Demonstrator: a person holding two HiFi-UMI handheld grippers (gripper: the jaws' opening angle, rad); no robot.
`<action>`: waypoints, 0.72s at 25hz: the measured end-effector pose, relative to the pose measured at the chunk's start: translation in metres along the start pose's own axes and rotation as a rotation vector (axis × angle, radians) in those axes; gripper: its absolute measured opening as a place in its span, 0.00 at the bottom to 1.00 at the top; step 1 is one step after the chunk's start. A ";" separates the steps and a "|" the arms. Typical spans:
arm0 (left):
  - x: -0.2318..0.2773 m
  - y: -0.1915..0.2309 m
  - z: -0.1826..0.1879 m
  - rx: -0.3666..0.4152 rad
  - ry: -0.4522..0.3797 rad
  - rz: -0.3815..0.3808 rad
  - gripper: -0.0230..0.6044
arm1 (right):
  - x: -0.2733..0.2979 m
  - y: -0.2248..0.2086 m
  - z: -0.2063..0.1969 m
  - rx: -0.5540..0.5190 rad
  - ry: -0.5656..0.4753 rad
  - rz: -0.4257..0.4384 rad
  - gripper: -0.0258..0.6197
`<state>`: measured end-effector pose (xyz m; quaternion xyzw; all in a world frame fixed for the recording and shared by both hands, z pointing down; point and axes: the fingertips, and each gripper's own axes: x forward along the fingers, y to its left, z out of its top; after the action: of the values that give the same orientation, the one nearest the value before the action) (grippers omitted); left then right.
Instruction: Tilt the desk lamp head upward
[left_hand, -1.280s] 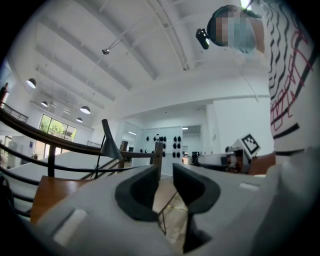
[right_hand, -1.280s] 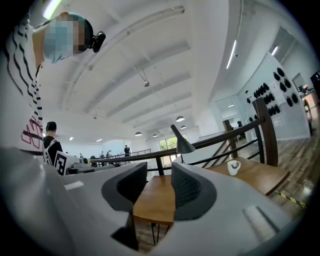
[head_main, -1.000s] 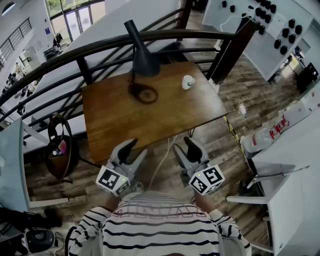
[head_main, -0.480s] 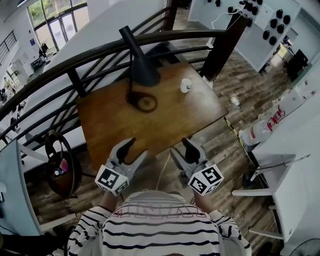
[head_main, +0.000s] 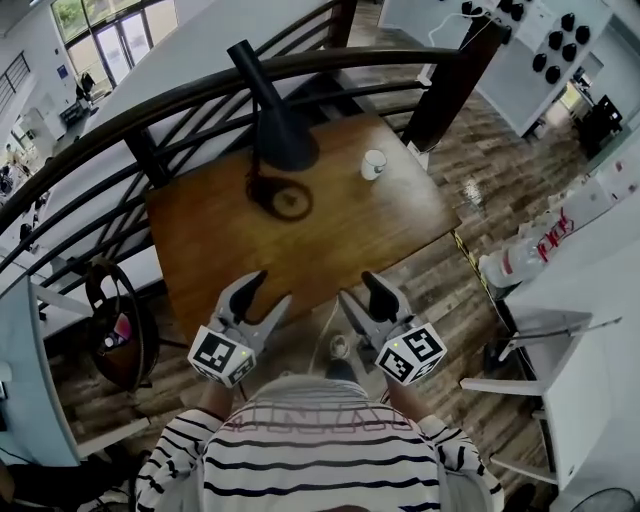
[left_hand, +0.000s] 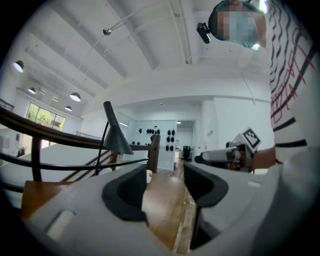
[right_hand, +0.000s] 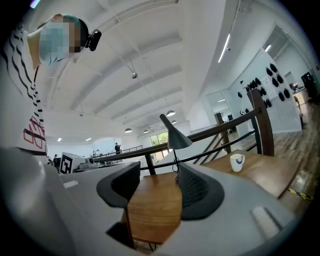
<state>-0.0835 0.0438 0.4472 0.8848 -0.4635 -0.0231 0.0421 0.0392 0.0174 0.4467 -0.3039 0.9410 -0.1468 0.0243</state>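
My left tongs and my right tongs sit side by side at the near edge of the wooden table, both pointing level across it toward the far side. Both have just been opening and now stand released, jaws wide apart. In each gripper view only the bare table top shows in the gap, and neither pair touches anything. The black desk lamp stands at the far edge of the table, just in front of the dark railing, well apart from both tongs. Its cone-shaped head hangs with the wide mouth facing down over its round base. A white cup stands to the right of the lamp, near it but not touching
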 end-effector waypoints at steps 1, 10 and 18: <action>0.005 0.001 0.001 0.002 -0.003 0.017 0.39 | 0.003 -0.006 0.002 0.000 0.001 0.014 0.39; 0.062 0.004 0.004 0.023 0.004 0.167 0.39 | 0.020 -0.072 0.030 0.010 0.008 0.155 0.39; 0.140 -0.004 -0.009 0.017 0.006 0.277 0.39 | 0.020 -0.153 0.045 0.008 0.034 0.265 0.38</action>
<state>0.0000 -0.0684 0.4551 0.8126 -0.5814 -0.0107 0.0389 0.1153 -0.1246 0.4491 -0.1743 0.9726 -0.1511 0.0286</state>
